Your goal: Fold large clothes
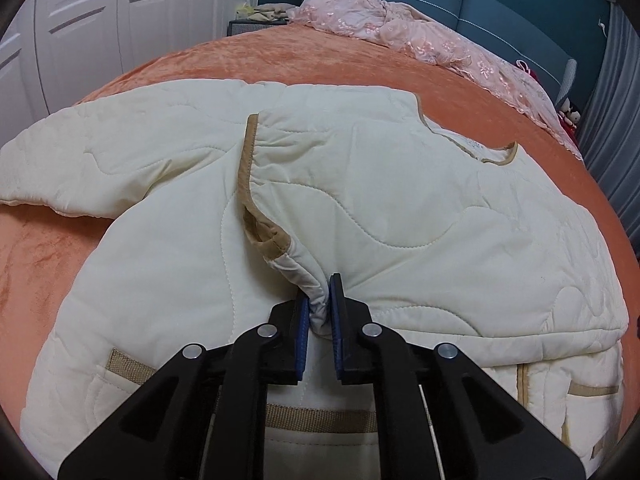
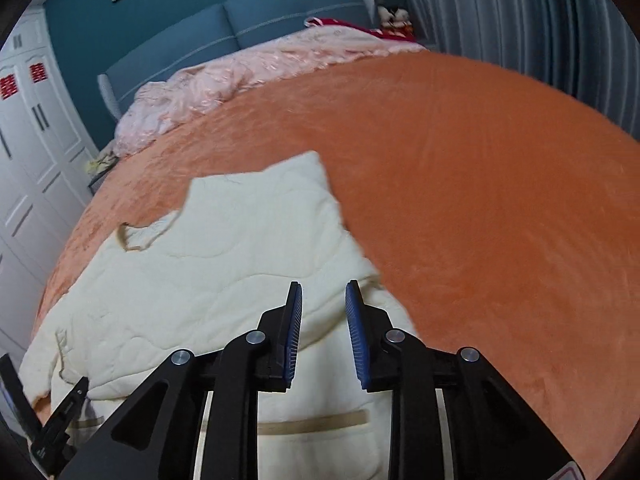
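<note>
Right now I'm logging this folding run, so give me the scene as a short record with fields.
surface: bed with orange blanket
garment: cream quilted jacket, lying spread on the blanket, tan trim
fold state: one sleeve brought across the body, the other sleeve lying out to the side
left hand-held gripper: shut on the cuff of the folded-over sleeve
right hand-held gripper: open, holding nothing, over the jacket's edge
background: pink quilt bunched by the blue headboard
</note>
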A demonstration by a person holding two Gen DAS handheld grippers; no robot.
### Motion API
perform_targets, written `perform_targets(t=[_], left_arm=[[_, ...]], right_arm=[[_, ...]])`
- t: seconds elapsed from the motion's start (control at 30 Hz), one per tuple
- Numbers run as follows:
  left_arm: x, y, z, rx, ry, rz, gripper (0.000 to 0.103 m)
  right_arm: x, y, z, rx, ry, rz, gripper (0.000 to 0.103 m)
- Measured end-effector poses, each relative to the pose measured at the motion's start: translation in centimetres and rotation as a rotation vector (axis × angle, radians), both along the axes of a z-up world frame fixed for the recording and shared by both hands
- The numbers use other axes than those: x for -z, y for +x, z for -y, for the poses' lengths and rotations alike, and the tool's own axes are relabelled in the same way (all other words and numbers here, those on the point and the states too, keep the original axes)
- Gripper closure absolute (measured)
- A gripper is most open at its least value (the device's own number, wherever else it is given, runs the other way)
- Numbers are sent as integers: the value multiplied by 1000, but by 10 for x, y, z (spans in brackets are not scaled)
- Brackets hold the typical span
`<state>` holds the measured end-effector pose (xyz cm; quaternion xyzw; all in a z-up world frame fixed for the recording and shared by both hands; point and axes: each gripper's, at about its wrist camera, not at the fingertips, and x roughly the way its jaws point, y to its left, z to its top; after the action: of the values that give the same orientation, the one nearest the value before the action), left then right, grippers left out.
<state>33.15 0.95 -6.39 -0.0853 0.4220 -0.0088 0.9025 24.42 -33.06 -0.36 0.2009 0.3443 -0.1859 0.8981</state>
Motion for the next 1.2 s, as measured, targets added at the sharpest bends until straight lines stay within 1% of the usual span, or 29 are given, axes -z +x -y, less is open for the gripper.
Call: perform_targets(t=[0.07,0.13,0.2,0.23,0.33,0.4,0.53,0.67,0.8,0.87,0.9,0.93,0.97,1.0,1.03,1.07,1.1,1.13,1.17,1.2], left_arm=[[0,-1,1,-1,9,7,94],[0,-1,3,0,20,11,94],[1,-1,4,0,23,13,94],[1,-1,4,0,22,13,94],[1,-2,5,0,23,15,94],[2,-3,8,0,39,20,94],[3,-5,16,-1,84,31,94],[4,-5,18,-5,108,40,94],[5,-6,21,-7,123,47,94],[5,-6,19,-7,109,44,94],[3,-5,17,-6,91,38,93],[0,-5,11,-7,53,29,91],[-5,-5,3,-10,-5,20,88],[-10,-7,-10,-14,-78,7,80],[-17,-11,-27,-26,-150,-7,63],[-24,-17,-45,-47,-206,-8,55],[-33,-26,-65,-80,-245,8,44],[-43,-35,-89,-121,-272,37,35],[-53,-42,-115,-163,-290,68,31],[-60,-49,-139,-206,-289,93,24]], right_arm=[[-4,14,-40,-149,10,4,79],[5,34,-78,-301,31,-22,79],[17,49,-110,-380,-8,-50,79],[24,54,-121,-400,-20,-64,79],[47,63,-137,-409,-22,-113,79],[58,61,-140,-399,-53,-112,80],[62,61,-148,-395,-109,-110,79],[66,61,-157,-389,-170,-100,79],[70,61,-156,-385,-173,-82,79],[71,61,-155,-385,-169,-79,79],[71,62,-155,-385,-168,-80,79],[71,62,-154,-386,-159,-79,79],[70,62,-153,-386,-148,-78,80],[70,62,-151,-387,-136,-77,80],[70,62,-149,-387,-124,-74,80],[71,61,-148,-388,-116,-71,80],[71,61,-147,-388,-112,-70,80],[70,61,-148,-388,-111,-69,80],[70,61,-148,-388,-112,-70,80],[70,61,-147,-388,-112,-69,80]])
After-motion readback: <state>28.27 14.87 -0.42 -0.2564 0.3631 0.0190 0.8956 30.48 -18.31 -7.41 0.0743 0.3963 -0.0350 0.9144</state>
